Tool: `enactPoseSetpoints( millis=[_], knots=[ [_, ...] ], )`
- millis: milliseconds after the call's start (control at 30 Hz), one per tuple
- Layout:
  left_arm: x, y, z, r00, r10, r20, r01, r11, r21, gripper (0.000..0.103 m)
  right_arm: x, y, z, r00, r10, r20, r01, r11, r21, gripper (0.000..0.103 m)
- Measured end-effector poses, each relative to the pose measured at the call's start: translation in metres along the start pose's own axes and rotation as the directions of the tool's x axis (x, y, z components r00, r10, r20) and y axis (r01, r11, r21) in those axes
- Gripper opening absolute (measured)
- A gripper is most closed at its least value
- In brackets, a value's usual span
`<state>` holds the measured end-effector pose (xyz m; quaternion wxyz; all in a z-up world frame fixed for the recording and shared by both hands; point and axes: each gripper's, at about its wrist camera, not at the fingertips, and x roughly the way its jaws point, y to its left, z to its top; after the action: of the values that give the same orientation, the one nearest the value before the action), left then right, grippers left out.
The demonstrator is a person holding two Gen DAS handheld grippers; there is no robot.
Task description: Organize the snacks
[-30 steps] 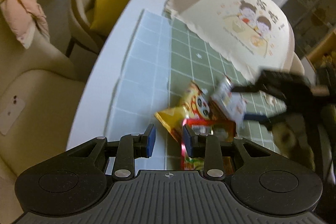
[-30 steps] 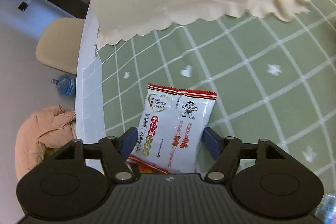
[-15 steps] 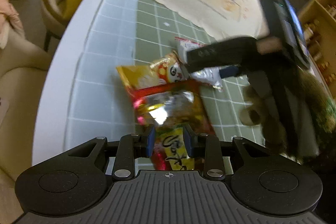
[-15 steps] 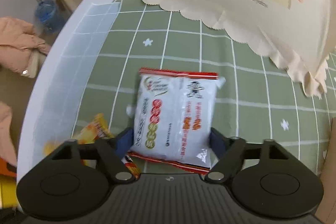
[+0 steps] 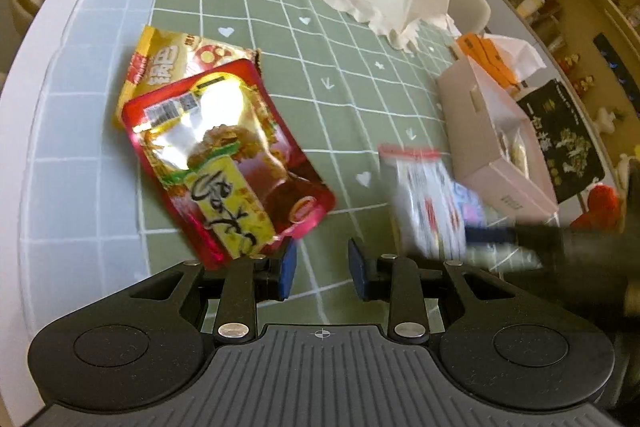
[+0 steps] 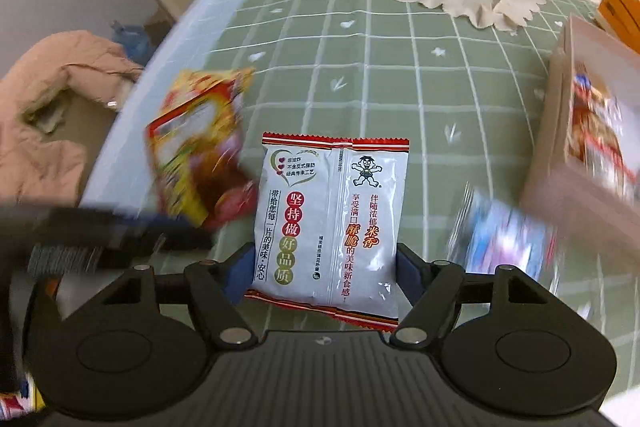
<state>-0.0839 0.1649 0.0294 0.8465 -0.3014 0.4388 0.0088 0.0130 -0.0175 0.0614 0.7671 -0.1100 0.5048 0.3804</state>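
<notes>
The right gripper (image 6: 325,267) has its jaws clamped on the sides of a silver rice-cracker packet with red serrated ends (image 6: 332,223), carried above the green checked tabletop (image 6: 400,87). The left gripper (image 5: 322,265) has its jaws slightly apart with nothing between them. Just ahead-left of them lies a glossy red and yellow snack pouch (image 5: 228,159), overlapping a yellow snack bag (image 5: 176,57). An open pinkish cardboard box (image 5: 492,143) sits ahead-right.

L tongs (image 5: 319,269): tilted down, jaws narrow, nothing between. R tongs (image 6: 325,273): tilted down, jaws wide, clamped on packet sides.
</notes>
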Motion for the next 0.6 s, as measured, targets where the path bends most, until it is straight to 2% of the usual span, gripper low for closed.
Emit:
enactPoseSetpoints(
  millis=[100, 267, 300, 400, 433, 500, 600],
  knots=[
    [0.001, -0.011, 0.0, 1.0, 0.014, 0.003, -0.014, 1.0, 0.003, 0.033, -0.013, 0.003, -0.024, 0.997, 0.042, 0.071, -0.043, 0.999, 0.003, 0.074],
    [-0.004, -0.027, 0.001, 0.998, 0.049, 0.034, -0.049, 0.999, 0.005, 0.033, -0.029, -0.003, -0.047, 0.987, -0.081, 0.137, 0.086, 0.996, -0.032, 0.074],
    [-0.004, -0.028, 0.0, 0.998, 0.054, 0.035, -0.054, 0.999, 0.005, 0.032, -0.032, -0.009, -0.05, 0.987, -0.081, 0.14, 0.085, 0.996, -0.021, 0.074],
    [-0.003, -0.033, -0.005, 0.998, 0.054, 0.017, -0.054, 0.999, 0.004, 0.032, -0.041, -0.031, -0.054, 0.989, -0.011, 0.145, 0.002, 0.998, 0.058, 0.074],
    [-0.002, -0.035, -0.007, 0.999, 0.051, 0.01, -0.051, 0.999, 0.007, 0.032, -0.044, -0.037, -0.056, 0.986, -0.019, 0.163, 0.006, 0.997, 0.078, 0.074],
    [0.0, -0.041, -0.013, 0.999, 0.041, -0.008, -0.041, 0.999, 0.021, 0.032, -0.049, -0.049, -0.056, 0.97, -0.104, 0.218, 0.08, 0.99, 0.116, 0.074],
    [0.005, -0.054, -0.026, 0.998, 0.013, -0.058, -0.01, 0.998, 0.058, 0.032, -0.048, -0.067, -0.052, 0.929, -0.237, 0.285, 0.191, 0.965, 0.18, 0.078]
  ],
)
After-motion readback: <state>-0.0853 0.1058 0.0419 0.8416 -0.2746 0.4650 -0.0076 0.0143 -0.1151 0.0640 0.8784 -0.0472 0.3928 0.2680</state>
